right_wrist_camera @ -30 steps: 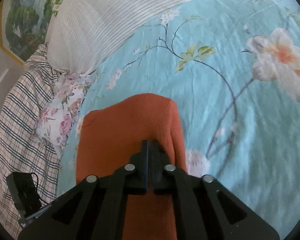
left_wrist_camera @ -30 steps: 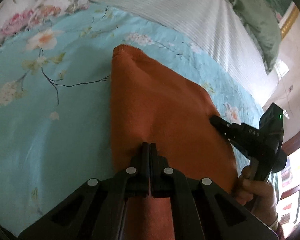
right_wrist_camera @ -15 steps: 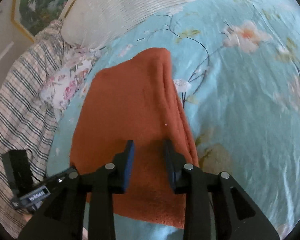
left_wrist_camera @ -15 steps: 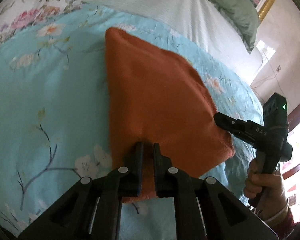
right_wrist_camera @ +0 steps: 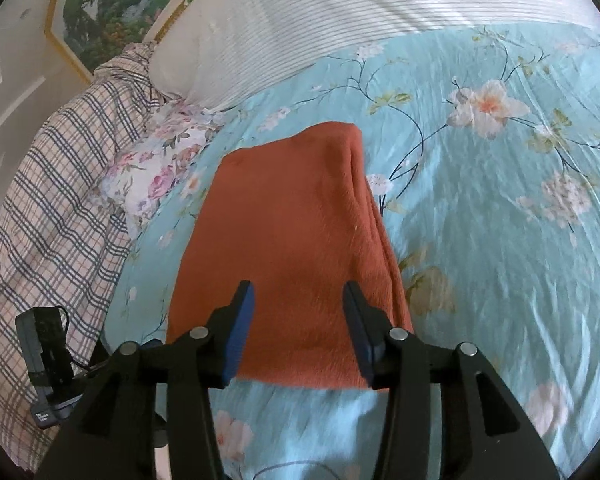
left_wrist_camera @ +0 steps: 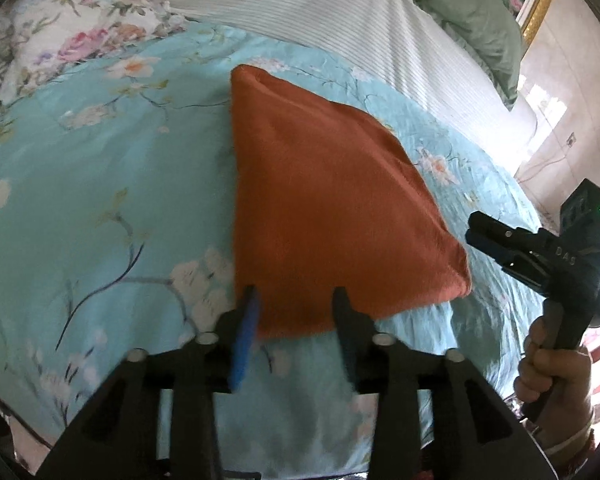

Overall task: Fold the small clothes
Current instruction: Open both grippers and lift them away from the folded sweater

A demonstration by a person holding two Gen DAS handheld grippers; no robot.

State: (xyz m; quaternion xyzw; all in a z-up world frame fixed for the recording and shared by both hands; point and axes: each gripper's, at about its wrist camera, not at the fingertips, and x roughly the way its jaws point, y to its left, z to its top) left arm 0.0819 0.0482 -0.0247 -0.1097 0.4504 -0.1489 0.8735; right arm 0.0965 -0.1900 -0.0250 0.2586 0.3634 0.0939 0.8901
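A folded orange cloth (left_wrist_camera: 324,200) lies flat on the turquoise floral bedspread (left_wrist_camera: 80,208); it also shows in the right wrist view (right_wrist_camera: 292,248). My left gripper (left_wrist_camera: 296,300) is open and empty, its fingers just over the cloth's near edge. My right gripper (right_wrist_camera: 298,300) is open and empty above the cloth's near edge. The right gripper also shows in the left wrist view (left_wrist_camera: 476,232), held by a hand just right of the cloth's right corner. Part of the left gripper's body (right_wrist_camera: 46,364) shows at the lower left of the right wrist view.
A white striped pillow (left_wrist_camera: 340,20) and a green pillow (left_wrist_camera: 472,12) lie beyond the cloth. A plaid blanket (right_wrist_camera: 48,208) and a pink floral fabric (right_wrist_camera: 156,160) lie at the left. A framed painting (right_wrist_camera: 112,4) hangs on the wall behind.
Both grippers were shut on the orange cloth a second ago; they have opened, let it go and drawn back. The cloth now lies flat on the bedspread.
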